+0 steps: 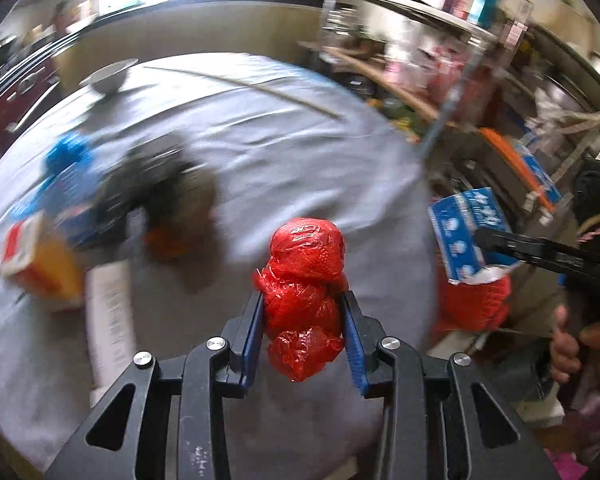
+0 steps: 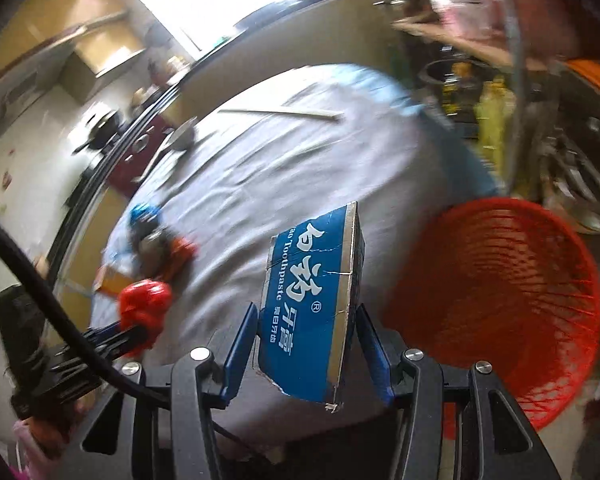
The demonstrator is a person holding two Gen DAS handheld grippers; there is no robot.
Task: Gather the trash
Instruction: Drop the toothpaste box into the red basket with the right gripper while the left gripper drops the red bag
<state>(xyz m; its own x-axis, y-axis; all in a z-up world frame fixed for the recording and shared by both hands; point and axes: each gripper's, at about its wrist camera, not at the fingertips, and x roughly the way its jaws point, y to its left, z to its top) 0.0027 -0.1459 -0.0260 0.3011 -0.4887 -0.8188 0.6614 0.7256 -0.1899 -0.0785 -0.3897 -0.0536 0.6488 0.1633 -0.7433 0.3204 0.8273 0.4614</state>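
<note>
Trash: the left hand-held gripper point(image 1: 303, 312) squeezes a soft, light red bag point(image 1: 306, 276); the right hand-held gripper point(image 2: 306, 340) clamps a crushable toothpaste box point(image 2: 314, 300) mid-body beside the basket point(image 2: 500, 300).

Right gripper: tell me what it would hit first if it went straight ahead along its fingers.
Probably the cloth-covered table. The right gripper, shut on the blue toothpaste box, points across the tabletop; the red mesh basket sits off to its right, out of line. Depth is unclear.
</note>
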